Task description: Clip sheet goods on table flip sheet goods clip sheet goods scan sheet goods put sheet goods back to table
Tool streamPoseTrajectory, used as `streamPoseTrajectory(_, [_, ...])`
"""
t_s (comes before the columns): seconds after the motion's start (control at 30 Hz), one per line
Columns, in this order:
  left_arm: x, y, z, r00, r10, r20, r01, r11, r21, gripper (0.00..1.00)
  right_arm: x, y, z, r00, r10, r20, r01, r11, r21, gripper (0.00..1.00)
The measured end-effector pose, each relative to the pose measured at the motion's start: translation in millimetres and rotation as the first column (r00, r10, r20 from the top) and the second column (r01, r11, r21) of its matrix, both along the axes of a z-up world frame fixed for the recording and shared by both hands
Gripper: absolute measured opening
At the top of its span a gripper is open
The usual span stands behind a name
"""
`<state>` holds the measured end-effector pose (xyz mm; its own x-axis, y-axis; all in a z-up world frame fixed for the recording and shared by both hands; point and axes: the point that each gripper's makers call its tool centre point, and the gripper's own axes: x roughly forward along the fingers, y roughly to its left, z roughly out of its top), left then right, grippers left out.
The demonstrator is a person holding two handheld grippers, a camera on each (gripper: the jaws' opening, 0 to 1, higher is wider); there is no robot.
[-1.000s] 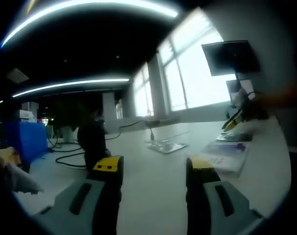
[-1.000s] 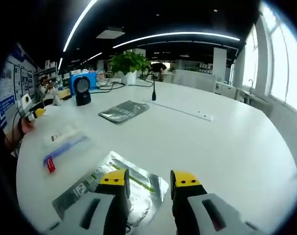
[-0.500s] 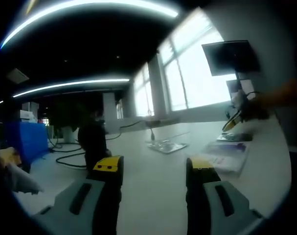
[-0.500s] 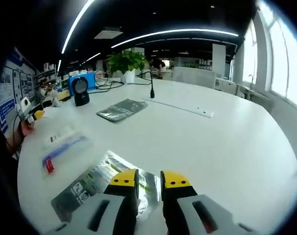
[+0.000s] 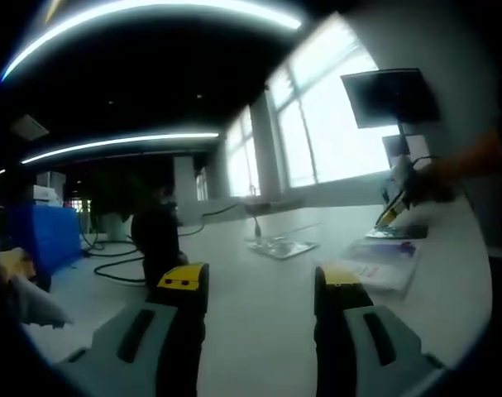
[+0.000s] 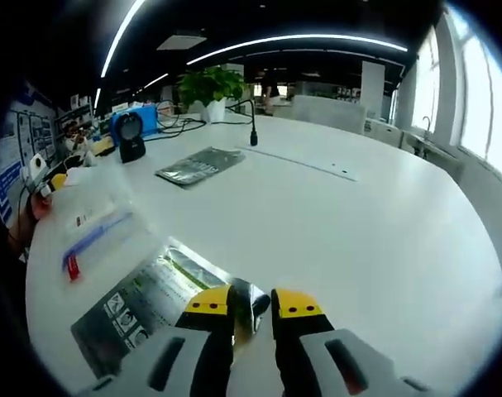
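In the right gripper view a silver foil pouch [image 6: 151, 298] with a printed label lies on the white table [image 6: 358, 240], and my right gripper [image 6: 252, 303] is shut on its near right corner, which is lifted a little off the table. A second grey foil pouch [image 6: 199, 164] lies farther back, also seen in the left gripper view as the flat pouch [image 5: 281, 246]. A black scanner [image 6: 131, 138] on a stand sits at the back left, dark and close in the left gripper view as the scanner [image 5: 157, 240]. My left gripper [image 5: 261, 281] is open and holds nothing.
A white and blue packet [image 6: 89, 236] lies left of the silver pouch, also the packet [image 5: 383, 260] in the left gripper view. A blue box [image 6: 133, 122], cables, a small microphone [image 6: 253, 124] and a potted plant [image 6: 207, 84] stand at the back. A hand [image 6: 35, 207] is at the left edge.
My right gripper closed from open onto the silver pouch's corner and raised it slightly. The left gripper view is unchanged.
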<state>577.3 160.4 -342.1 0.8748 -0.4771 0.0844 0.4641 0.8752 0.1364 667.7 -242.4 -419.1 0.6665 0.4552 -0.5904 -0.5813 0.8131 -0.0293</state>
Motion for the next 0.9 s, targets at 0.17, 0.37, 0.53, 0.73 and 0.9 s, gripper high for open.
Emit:
streamPoseTrajectory(0.17, [0.8,0,-0.2,1.000,-0.002,0.000,0.002,1.000,0.003,0.43,-2,2,0.2,1.000,0.001,-0.018,-0.001,1.000,-0.002,0.14])
streamPoseTrajectory(0.37, [1.0,0,0.1,1.000,-0.005,0.001,0.005,1.000,0.001,0.43,-1,1,-0.8,0.999,0.006,-0.035,-0.007,1.000,-0.022,0.11])
streamPoseTrajectory(0.53, [1.3,0,-0.4,1.000,-0.006,0.001,0.006,1.000,0.000,0.43,2,-3,-0.3,0.999,-0.002,-0.034,0.001,1.000,-0.020,0.08])
streamPoseTrajectory(0.73, [0.6,0,-0.7,1.000,-0.006,0.001,0.006,1.000,0.001,0.43,7,-9,-0.6,0.999,-0.014,-0.032,0.014,1.000,-0.020,0.00])
streamPoseTrajectory(0.9, [0.7,0,-1.2,1.000,-0.006,0.001,0.006,1.000,0.002,0.43,7,-10,-0.2,0.999,-0.011,-0.042,0.011,1.000,0.017,0.00])
